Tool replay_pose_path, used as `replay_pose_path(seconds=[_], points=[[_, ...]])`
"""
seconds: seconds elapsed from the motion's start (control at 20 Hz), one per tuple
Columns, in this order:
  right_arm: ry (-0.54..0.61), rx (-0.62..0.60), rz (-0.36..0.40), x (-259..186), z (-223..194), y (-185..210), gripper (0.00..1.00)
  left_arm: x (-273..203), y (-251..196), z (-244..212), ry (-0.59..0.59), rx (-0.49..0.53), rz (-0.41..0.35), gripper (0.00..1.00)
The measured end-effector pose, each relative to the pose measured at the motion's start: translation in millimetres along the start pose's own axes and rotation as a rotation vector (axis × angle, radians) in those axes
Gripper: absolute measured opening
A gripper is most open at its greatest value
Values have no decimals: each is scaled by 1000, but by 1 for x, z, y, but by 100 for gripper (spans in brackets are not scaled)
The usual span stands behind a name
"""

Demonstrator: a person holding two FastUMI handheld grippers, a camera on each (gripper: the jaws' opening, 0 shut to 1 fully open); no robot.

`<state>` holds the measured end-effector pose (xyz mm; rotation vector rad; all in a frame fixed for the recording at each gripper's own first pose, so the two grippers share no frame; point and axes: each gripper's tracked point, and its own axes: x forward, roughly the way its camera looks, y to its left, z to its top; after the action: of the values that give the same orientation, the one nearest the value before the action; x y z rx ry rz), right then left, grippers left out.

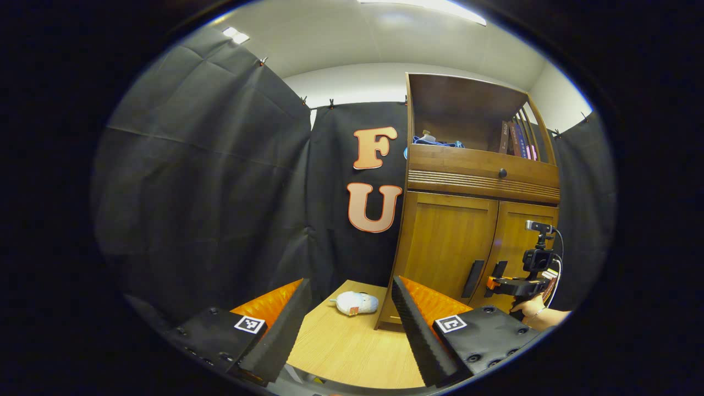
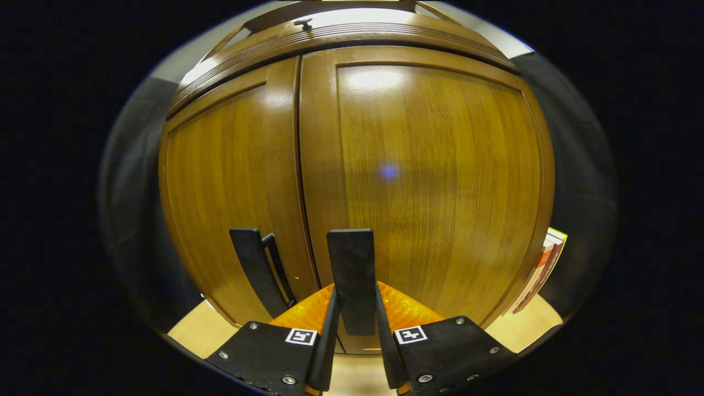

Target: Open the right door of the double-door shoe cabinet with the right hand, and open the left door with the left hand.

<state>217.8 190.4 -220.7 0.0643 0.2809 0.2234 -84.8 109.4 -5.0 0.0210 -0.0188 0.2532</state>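
Both wooden doors [image 2: 429, 181] closed — right claw [image 2: 355, 330] clamps right handle [image 2: 352, 275].

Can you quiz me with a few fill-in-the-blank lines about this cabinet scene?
1. The right gripper is shut on the right door's ____.
2. Both doors of the cabinet are ____.
3. The white plush toy lies on the ____, left of the cabinet.
4. The left gripper is ____ and holds nothing.

Missing words: handle; closed; table; open

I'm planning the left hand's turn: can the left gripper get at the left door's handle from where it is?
Probably yes: the left gripper is open, and the left door's handle looks unobstructed. The right gripper sits on the right door's handle beside it.
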Motion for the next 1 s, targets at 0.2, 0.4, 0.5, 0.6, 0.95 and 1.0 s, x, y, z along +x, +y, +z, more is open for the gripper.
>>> replay_pose_path(seconds=[0.2, 0.4, 0.5, 0.6, 0.95, 1.0], points=[[-26, -70, 11, -36, -4, -4, 30, 6, -11, 3, -9, 22, -24, 94], [-49, -91, -16, -94, -13, -22, 27, 11, -18, 4, -19, 12, -45, 94], [-55, -112, -24, -123, -15, -35, 27, 17, -21, 0, -11, 4, -52, 94], [-46, -108, -25, -141, -19, -50, 27, 25, -26, -5, -3, -2, -65, 94], [-31, -73, -108, -201, -19, -101, 14, 52, -75, -17, 14, -24, -172, 94], [-25, -72, -120, -206, -19, -110, 11, 56, -84, -19, 17, -25, -189, 96]])
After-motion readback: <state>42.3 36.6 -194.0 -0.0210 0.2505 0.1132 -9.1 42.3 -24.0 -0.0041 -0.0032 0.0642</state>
